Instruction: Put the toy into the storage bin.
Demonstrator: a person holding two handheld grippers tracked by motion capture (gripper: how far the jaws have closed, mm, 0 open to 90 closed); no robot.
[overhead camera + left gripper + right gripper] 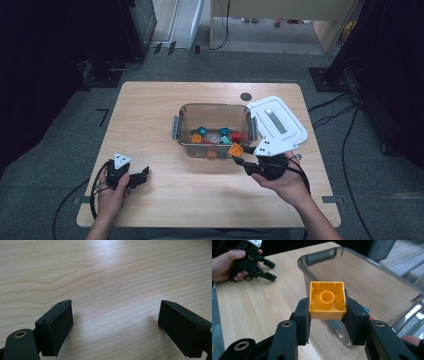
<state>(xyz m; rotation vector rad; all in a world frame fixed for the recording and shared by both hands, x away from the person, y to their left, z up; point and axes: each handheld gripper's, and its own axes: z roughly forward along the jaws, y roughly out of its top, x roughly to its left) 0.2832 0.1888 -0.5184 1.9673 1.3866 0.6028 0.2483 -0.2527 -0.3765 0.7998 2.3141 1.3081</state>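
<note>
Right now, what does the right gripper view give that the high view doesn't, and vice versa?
Right gripper view: the orange block's hollow underside with its round tube, and the pads pressing its two sides. High view: the white lid beside the bin, more blocks in the bin, and the whole table. Both: the right gripper holding the block by the clear bin, and the left gripper open.

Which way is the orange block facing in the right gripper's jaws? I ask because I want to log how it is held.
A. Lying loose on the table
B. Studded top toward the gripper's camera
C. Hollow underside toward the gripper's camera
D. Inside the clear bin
C: in the right gripper view the orange block, clamped in the right gripper, shows its open underside with the round tube.
</note>
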